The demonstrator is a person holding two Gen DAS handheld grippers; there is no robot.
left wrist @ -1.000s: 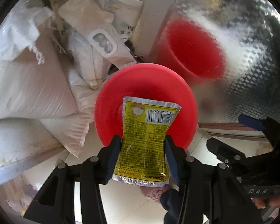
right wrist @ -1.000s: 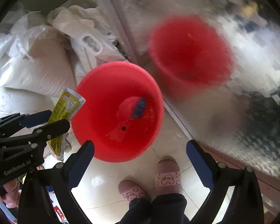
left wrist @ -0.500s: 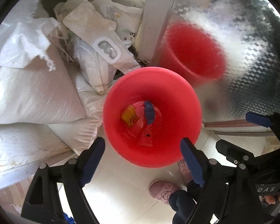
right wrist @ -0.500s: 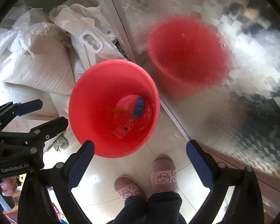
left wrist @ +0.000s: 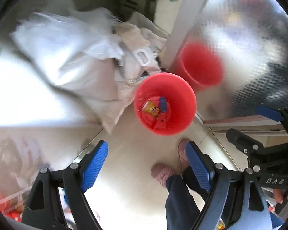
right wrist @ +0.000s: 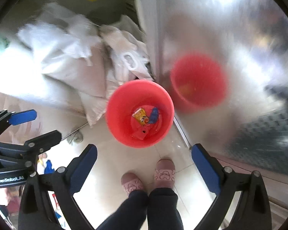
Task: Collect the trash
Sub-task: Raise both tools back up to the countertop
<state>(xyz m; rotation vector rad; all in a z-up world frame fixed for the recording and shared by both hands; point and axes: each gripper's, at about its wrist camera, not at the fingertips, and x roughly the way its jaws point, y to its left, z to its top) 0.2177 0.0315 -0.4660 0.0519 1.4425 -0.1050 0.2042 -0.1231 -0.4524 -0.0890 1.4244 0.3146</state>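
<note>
Tiled floor [right wrist: 113, 172], white sacks [left wrist: 71, 63] behind. Yellow wrapper [right wrist: 140, 117] is seen inside red bucket [right wrist: 113, 103]; drop judged done. Left gripper [left wrist: 147, 167] and right gripper [right wrist: 144, 168] are held open, empty. More trash must be sought next.

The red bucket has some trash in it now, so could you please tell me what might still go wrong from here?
1. The red bucket stands close by the person's slippers; a step forward might tip it.
2. Its reflection in the shiny panel could be mistaken for a second bucket.
3. The white sacks crowd its far side.

Bright daylight, blown-out whites, motion blur, fisheye edges.
</note>
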